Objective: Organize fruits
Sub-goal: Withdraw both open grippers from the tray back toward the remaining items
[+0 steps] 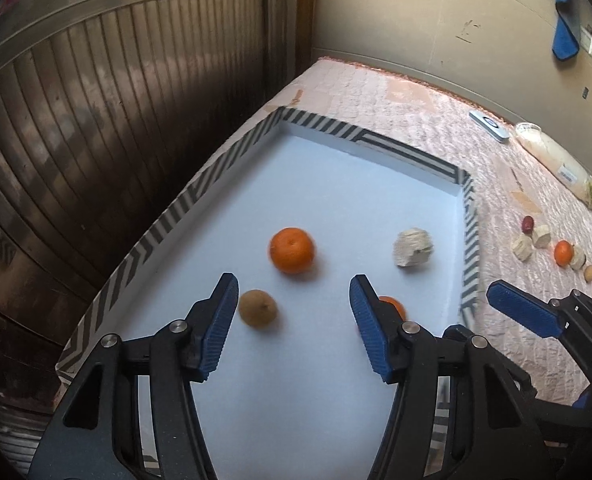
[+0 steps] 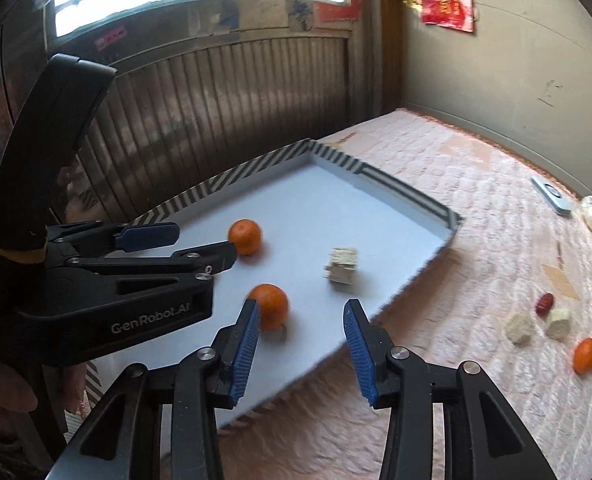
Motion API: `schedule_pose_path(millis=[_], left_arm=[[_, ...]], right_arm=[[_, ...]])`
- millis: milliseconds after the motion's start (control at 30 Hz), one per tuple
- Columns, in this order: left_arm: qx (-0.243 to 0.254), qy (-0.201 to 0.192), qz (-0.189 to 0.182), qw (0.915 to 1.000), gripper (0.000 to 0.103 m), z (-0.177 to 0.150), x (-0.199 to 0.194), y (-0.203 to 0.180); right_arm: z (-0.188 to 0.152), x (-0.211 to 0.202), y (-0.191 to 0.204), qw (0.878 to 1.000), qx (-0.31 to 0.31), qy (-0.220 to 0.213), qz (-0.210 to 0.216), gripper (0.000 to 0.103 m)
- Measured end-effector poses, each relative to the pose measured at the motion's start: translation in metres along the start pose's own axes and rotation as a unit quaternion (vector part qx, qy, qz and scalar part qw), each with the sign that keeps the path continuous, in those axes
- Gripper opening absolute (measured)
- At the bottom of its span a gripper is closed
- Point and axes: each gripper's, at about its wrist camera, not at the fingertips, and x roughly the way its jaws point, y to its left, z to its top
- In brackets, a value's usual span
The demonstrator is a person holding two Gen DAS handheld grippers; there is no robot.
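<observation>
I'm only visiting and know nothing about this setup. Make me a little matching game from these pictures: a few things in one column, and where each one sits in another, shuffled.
Things:
1. brown round fruit
2. pale chunk
3. dark red fruit
4. blue cloth

Places:
A. hanging on the wall
B. in the tray, just beside the left hand-held gripper's left finger
C. out on the pink quilt, past the tray
D. in the tray, near its right wall

Pairs: 1-B, 2-D, 3-C, 4-A
</observation>
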Motion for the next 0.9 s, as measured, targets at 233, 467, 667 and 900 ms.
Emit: schedule_pose_path(millis=[233,467,667,900], left_arm=[[0.034,-0.011,-0.026,0.999,0.058,0.006,-0.007,-0.043],[0.067,-0.012,-0.054,0.9962,0.058,0.006,-0.011,-0.094],[0.105,-0.002,-0.077,0.9915,0.058,0.007,-0.006,-0.136],[0.146,0.034,-0.105,0.9831,0.058,0.008,0.017,-0.187]], right_arm=[[-0.014,-0.027,-0.039,0.998,0.035,-0.01,-0.041,0.046],[-0.032,-0.051,-0.081,0.992,0.07,-0.012,-0.099,0.047],[-0.055,-0.073,-0.121,0.985,0.106,-0.003,-0.14,0.048],[-0.078,-0.091,-0.166,0.976,0.149,-0.011,-0.159,0.048]])
